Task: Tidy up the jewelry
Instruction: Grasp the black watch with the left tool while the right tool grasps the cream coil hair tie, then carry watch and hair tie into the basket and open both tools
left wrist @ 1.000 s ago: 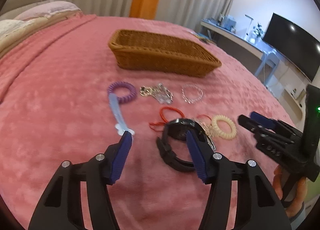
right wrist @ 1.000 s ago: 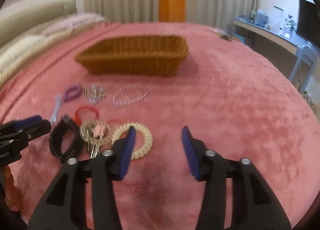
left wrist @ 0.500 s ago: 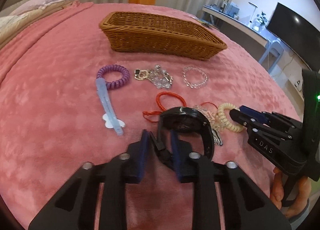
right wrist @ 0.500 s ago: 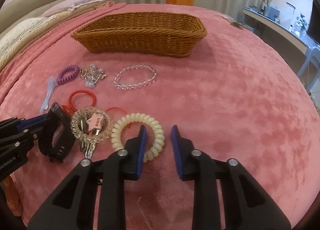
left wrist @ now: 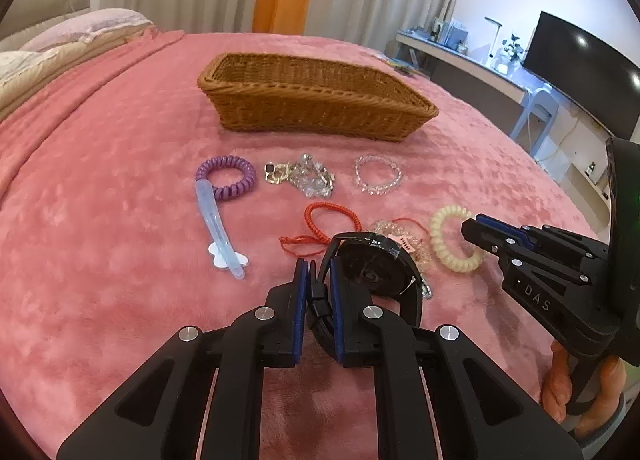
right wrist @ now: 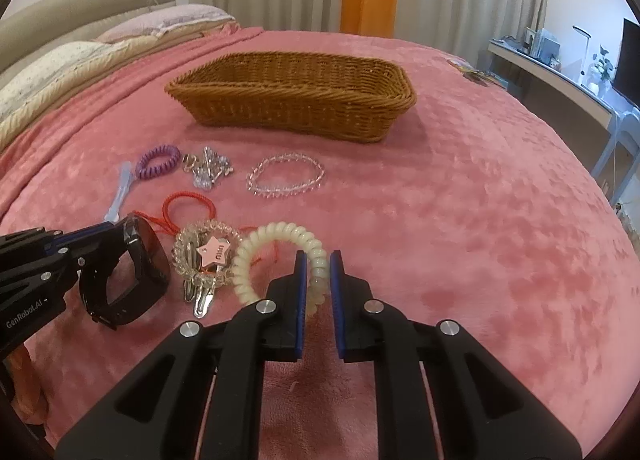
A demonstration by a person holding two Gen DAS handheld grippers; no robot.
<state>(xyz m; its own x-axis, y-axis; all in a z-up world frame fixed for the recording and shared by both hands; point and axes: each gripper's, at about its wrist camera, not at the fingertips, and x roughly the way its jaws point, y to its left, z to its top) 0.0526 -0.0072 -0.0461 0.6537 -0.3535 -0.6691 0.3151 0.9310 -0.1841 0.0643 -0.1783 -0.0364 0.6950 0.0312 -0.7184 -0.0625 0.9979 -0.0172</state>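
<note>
The left gripper [left wrist: 319, 284] reaches low over the pink blanket [left wrist: 100, 260], its blue pads pinching the strap of a black watch [left wrist: 376, 276]; the watch face tilts up just right of the pads. Ahead and to its left lie a pale blue clip [left wrist: 218, 224] and a purple coil tie [left wrist: 226, 178]. Straight ahead are a red cord [left wrist: 324, 224] and, farther on, a silver cluster [left wrist: 304, 178] and a clear bead bracelet [left wrist: 377, 173]. The wicker basket [left wrist: 312, 108] sits beyond all of them, well apart.

The right gripper [right wrist: 319, 272] is held level beside the left one, a hand [left wrist: 580, 392] on its grip. Its jaws are nearly pressed together, clamping the near right side of a cream coil tie [right wrist: 276, 252], which lies on the blanket. Just left of that tie lies a clear bracelet with a pink star charm [right wrist: 216, 252], touching it, with the watch beyond. The basket [right wrist: 296, 100] stands far ahead.
</note>
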